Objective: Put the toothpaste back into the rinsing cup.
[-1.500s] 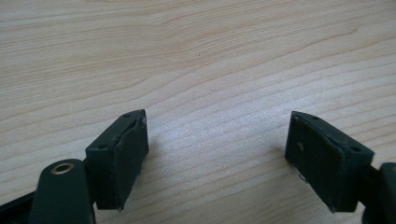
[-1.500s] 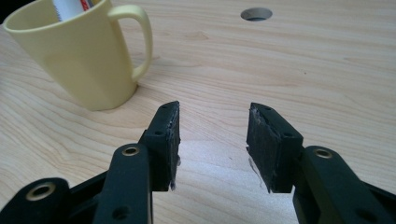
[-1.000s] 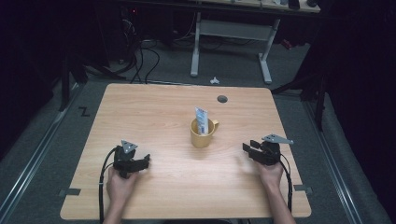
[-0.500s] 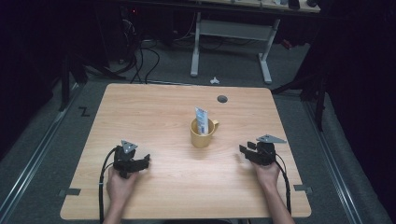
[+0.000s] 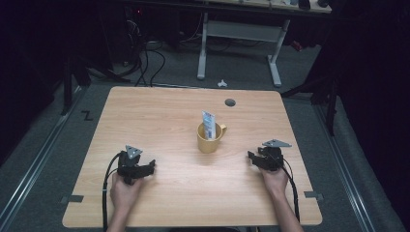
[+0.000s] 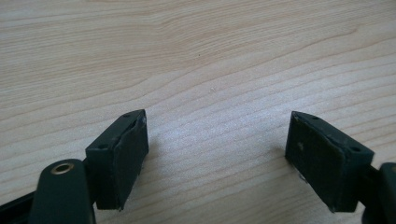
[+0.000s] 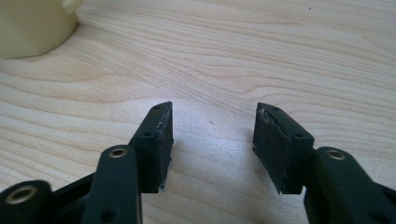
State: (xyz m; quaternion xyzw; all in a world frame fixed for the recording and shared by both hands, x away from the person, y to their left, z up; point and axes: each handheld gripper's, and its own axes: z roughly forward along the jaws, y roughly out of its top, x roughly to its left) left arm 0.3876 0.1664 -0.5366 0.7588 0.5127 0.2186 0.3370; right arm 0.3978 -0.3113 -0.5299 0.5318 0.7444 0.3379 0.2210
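Your right gripper (image 5: 255, 157) has just been spreading its jaws, nothing between them, and has edged slightly toward the yellow mug (image 5: 211, 137); your left gripper (image 5: 146, 166) sits wide open and empty at seven o'clock; the mug stands mid-table with a tube (image 5: 209, 124) upright inside; come in fast from four o'clock and you could clip the handle, tipping both.
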